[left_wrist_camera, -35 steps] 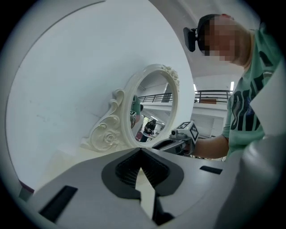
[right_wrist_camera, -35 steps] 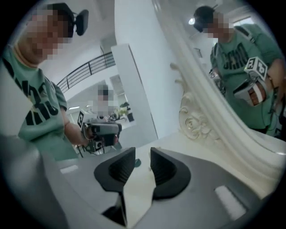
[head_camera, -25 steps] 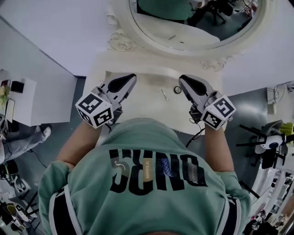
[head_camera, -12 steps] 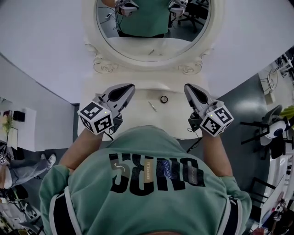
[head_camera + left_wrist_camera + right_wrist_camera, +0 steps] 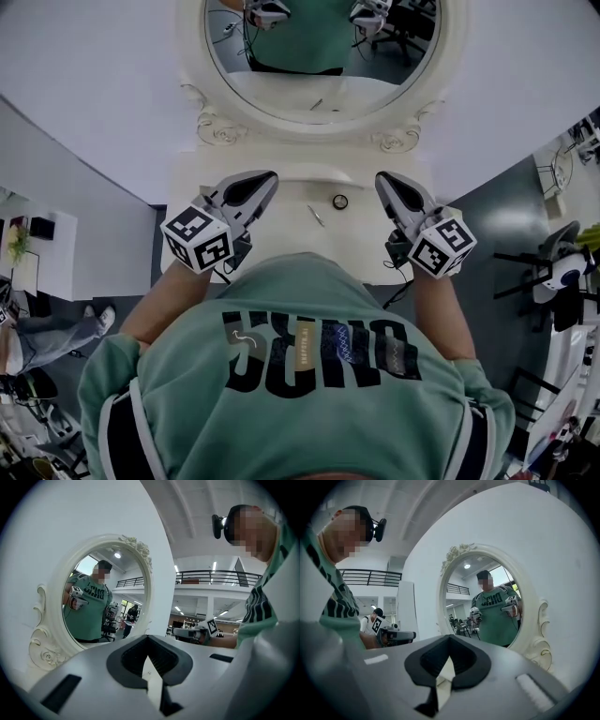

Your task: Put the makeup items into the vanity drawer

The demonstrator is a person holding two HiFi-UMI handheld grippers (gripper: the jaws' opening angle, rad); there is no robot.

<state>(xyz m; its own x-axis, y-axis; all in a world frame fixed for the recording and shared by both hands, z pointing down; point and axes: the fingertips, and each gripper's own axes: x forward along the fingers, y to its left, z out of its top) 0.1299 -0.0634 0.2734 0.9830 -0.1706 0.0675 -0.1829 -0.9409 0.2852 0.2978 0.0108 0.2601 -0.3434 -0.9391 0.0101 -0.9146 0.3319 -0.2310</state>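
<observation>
On the cream vanity top (image 5: 281, 220) lie a small round makeup item (image 5: 339, 202) and a thin stick-like one (image 5: 317, 216), between my two grippers. My left gripper (image 5: 268, 178) hovers over the top's left side, shut and empty, a hand's width left of the stick. My right gripper (image 5: 382, 179) hovers over the right side, shut and empty, just right of the round item. Both gripper views look over the shut jaws toward the oval mirror (image 5: 105, 597) (image 5: 487, 602). No drawer shows; my torso hides the vanity's front.
The carved mirror frame (image 5: 220, 131) rises at the back of the vanity against a white wall. Grey floor lies either side, with a white cabinet (image 5: 37, 234) at the left and chairs and gear (image 5: 558, 281) at the right. A cable (image 5: 398, 281) hangs below the right gripper.
The head view has swung up and across, showing more of the mirror. Both grippers hold about the same places above the vanity top; the two items lie where they were.
</observation>
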